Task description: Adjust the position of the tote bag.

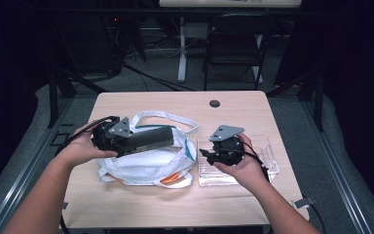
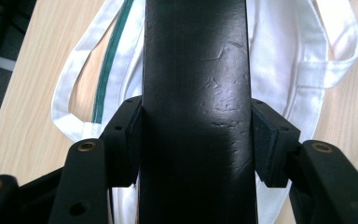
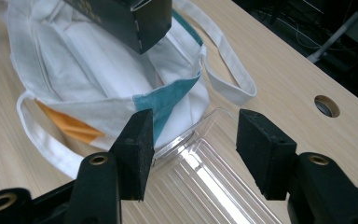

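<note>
The left gripper (image 1: pixel 108 135) has its fingers (image 2: pixel 131 135) clamped on a long black box (image 1: pixel 146 139), held level over the white cloth bag (image 1: pixel 148 168) on the desk (image 1: pixel 233 105). It looks like the packing step: next, tip the box into the bag's mouth. The right gripper (image 1: pixel 209 155) hovers wide and empty over a clear plastic tray (image 1: pixel 271 155).

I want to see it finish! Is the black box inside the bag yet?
Not yet. The left gripper has the black box clamped, held over the white bag. The right gripper is open above the clear tray, holding nothing. The box looks already lifted; putting it inside the bag remains.
</note>
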Demonstrator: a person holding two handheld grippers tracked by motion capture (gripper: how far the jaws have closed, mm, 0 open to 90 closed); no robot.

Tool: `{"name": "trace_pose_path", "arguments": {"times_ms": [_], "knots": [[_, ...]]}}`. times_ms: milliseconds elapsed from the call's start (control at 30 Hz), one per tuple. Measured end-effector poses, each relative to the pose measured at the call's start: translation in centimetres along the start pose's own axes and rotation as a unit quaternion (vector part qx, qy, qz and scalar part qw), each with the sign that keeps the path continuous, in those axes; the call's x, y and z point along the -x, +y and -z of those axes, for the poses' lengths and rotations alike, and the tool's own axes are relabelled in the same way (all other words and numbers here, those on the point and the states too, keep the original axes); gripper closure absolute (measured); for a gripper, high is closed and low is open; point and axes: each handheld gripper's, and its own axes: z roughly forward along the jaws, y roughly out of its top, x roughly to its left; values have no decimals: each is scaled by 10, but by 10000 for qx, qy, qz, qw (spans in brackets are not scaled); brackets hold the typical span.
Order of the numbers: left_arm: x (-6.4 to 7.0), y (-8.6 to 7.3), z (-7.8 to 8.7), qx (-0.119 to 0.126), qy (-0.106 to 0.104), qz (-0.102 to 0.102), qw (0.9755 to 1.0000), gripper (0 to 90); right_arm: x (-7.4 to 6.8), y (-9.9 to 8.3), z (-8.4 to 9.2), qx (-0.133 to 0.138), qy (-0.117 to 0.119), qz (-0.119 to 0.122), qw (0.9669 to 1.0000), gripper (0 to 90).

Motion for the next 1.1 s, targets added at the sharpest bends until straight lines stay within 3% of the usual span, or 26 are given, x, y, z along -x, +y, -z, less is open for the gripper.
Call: {"name": "trace_pose_path", "arguments": {"times_ms": [33,167,300,533,833,1100], "knots": [[0,1,0,6,-19,-9,10000,439,1,2,0,-73,1,144,9999,460],[0,7,0,57,-41,-24,10000,439,3,4,1,-135,79,236,9996,460],[1,16,-3,82,-70,-88,9999,438,6,9,3,-159,169,532,9983,455],[3,28,-7,129,-150,-177,9996,438,12,13,5,-284,318,809,9958,450],[6,51,-15,208,-282,-339,9988,438,18,23,8,-615,442,1371,9877,429],[10,69,-24,236,-379,-495,9978,439,19,33,9,-725,423,1647,9828,430]]}}
